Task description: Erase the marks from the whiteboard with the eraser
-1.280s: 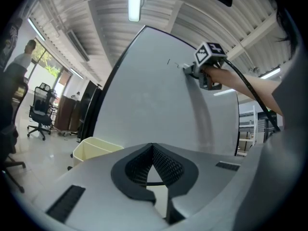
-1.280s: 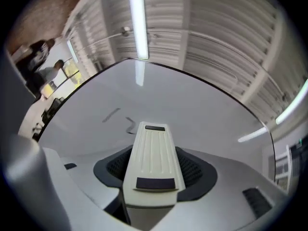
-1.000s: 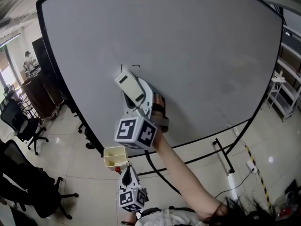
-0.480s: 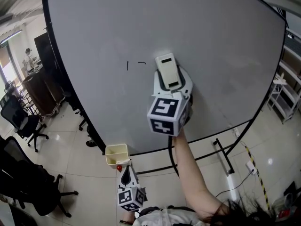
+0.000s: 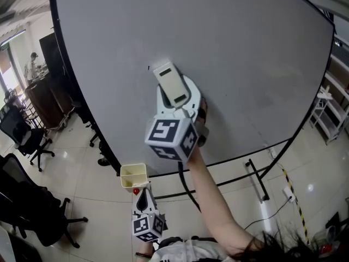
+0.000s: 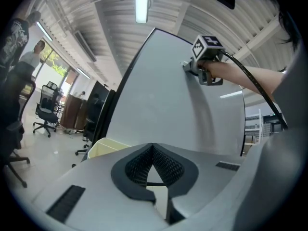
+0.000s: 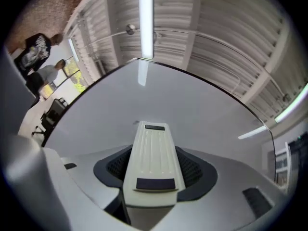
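A large whiteboard point(image 5: 245, 53) on a black stand fills the head view. My right gripper point(image 5: 173, 94) is shut on a cream eraser point(image 5: 170, 85), which presses against the board just right of a small black mark point(image 5: 148, 68). In the right gripper view the eraser point(image 7: 153, 161) lies between the jaws, its far end on the whiteboard point(image 7: 202, 124). My left gripper point(image 5: 143, 201) hangs low below the board, shut with nothing in it. The left gripper view looks up along the whiteboard point(image 6: 159, 95) to the right gripper point(image 6: 202, 64) held in a hand.
A cream box point(image 5: 134, 178) hangs at the board's lower edge, with a red thing point(image 5: 136, 191) under it. Black office chairs point(image 5: 24, 138) and a dark cabinet point(image 5: 46, 97) stand at the left. White shelving point(image 5: 330, 100) is at the right. People point(image 6: 19, 47) stand at the left.
My right gripper has swept the eraser left across the board, back from the right. The short horizontal stroke seen half a second ago no longer shows; a small mark remains beside the eraser. The left gripper stays low.
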`<state>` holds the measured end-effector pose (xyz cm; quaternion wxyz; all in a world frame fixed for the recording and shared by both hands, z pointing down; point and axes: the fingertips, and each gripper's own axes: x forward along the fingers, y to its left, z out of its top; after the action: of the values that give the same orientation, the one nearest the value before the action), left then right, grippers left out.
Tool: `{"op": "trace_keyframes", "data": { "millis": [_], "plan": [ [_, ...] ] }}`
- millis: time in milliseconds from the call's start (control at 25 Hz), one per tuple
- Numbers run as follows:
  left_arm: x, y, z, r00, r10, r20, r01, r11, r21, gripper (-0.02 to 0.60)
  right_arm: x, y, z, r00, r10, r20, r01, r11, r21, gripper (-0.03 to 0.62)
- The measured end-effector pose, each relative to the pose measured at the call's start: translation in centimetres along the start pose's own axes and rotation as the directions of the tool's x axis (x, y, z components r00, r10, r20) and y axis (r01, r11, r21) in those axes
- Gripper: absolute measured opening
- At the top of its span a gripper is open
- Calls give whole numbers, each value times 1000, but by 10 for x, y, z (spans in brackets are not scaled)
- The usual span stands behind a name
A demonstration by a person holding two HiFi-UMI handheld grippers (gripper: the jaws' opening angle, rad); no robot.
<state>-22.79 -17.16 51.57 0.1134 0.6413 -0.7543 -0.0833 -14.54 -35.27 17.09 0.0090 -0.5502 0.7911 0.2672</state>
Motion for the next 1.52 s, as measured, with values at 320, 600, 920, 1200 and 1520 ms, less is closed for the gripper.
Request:
{"op": "trace_keyframes", "data": {
  "millis": [320, 600, 920, 1200, 1520],
  "plan": [
    [-1, 1, 5, 1000, 7, 9, -7, 1000, -2, -12, 1, -55, -6, 994, -110, -18, 111, 975, 190, 285],
    [-11, 10, 5, 999, 40, 9, -40, 999, -15, -12, -5, 105, 33, 984, 177, 27, -170, 970, -172, 285],
    [-15, 15, -1, 998, 55, -2, -55, 998, -11, -12, 3, -43, -5, 997, -71, -15, 72, 991, 115, 285],
    [-21, 20, 0, 998, 64, -2, -64, 998, -6, -12, 6, -46, 4, 994, -110, 2, 109, 987, 120, 285],
    [-26, 30, 8, 995, 100, 14, -99, 994, -37, -12, 1, 95, 30, 989, 142, 40, -131, 969, -209, 285]
  ]
}}
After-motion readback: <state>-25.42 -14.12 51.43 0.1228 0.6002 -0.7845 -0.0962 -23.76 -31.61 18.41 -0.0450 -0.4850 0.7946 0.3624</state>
